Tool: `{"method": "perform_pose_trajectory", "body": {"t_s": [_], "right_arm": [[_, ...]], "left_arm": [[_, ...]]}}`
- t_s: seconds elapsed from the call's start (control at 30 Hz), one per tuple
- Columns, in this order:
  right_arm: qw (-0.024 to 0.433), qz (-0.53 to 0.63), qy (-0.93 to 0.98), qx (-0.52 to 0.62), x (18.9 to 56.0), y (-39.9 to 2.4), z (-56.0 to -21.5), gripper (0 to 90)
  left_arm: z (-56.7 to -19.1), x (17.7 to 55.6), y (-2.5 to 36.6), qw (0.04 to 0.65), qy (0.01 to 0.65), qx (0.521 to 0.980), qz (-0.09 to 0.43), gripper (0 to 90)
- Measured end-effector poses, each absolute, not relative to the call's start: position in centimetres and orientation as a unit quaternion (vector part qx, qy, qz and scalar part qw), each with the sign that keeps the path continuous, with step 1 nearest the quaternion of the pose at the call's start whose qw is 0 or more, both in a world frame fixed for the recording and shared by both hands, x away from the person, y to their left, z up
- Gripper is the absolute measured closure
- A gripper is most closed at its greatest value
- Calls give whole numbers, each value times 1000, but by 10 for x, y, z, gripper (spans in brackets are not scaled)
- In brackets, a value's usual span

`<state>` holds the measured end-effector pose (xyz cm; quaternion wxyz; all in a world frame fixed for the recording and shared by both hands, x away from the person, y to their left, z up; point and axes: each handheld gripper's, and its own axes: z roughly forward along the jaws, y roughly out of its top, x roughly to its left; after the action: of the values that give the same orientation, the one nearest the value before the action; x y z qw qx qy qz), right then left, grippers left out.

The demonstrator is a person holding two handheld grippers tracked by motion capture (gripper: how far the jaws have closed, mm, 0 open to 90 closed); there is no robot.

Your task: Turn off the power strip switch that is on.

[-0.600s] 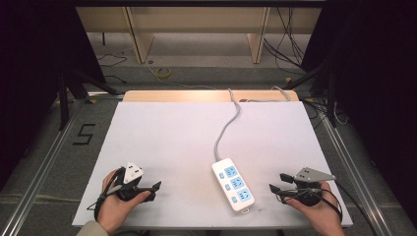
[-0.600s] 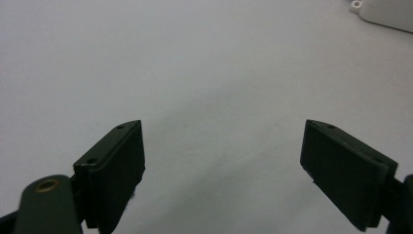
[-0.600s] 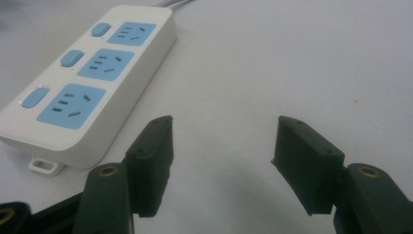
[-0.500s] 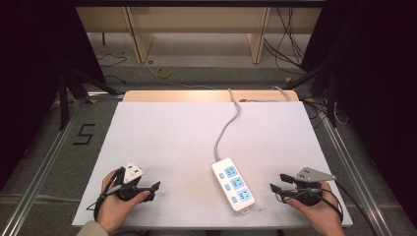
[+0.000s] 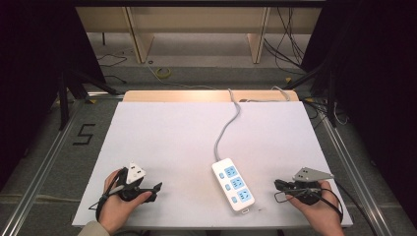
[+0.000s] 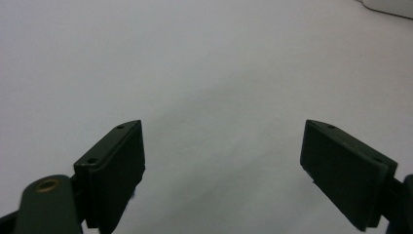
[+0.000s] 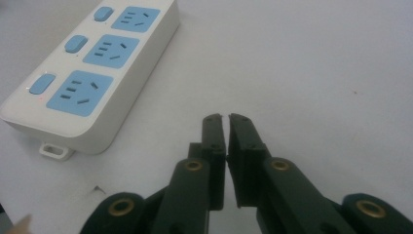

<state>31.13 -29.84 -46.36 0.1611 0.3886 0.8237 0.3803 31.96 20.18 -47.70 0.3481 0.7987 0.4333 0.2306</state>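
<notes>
No change since before: both hand-held grippers (image 5: 156, 187) (image 5: 278, 185) beside power strip (image 5: 233, 183).

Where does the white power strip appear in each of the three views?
High view: power strip lies near the table's front edge, right of centre.
Left gripper view: a white corner, probably the strip, at the top right edge.
Right gripper view: strip at upper left.
Shared landmark: the white table.

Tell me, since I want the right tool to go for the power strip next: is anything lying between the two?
Nothing visible does. The right tool sits to the right of the power strip, with bare white table between them. In the right gripper view its jaws are closed and empty, and the strip lies ahead to their left, unobstructed.
</notes>
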Motion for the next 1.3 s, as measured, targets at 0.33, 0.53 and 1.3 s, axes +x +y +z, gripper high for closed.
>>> {"method": "perform_pose_trajectory", "body": {"t_s": [0.33, 0.53, 1.3], "right_arm": [[154, 364, 832, 390, 311, -295, -460, 900], [150, 359, 836, 386, 311, -292, -458, 900], [140, 354, 839, 387, 313, -287, -451, 900]], "left_arm": [[-476, 320, 203, 348, 432, 799, 233, 161], [-476, 320, 203, 346, 433, 799, 233, 161], [-476, 319, 204, 345, 434, 797, 239, 161]]}}
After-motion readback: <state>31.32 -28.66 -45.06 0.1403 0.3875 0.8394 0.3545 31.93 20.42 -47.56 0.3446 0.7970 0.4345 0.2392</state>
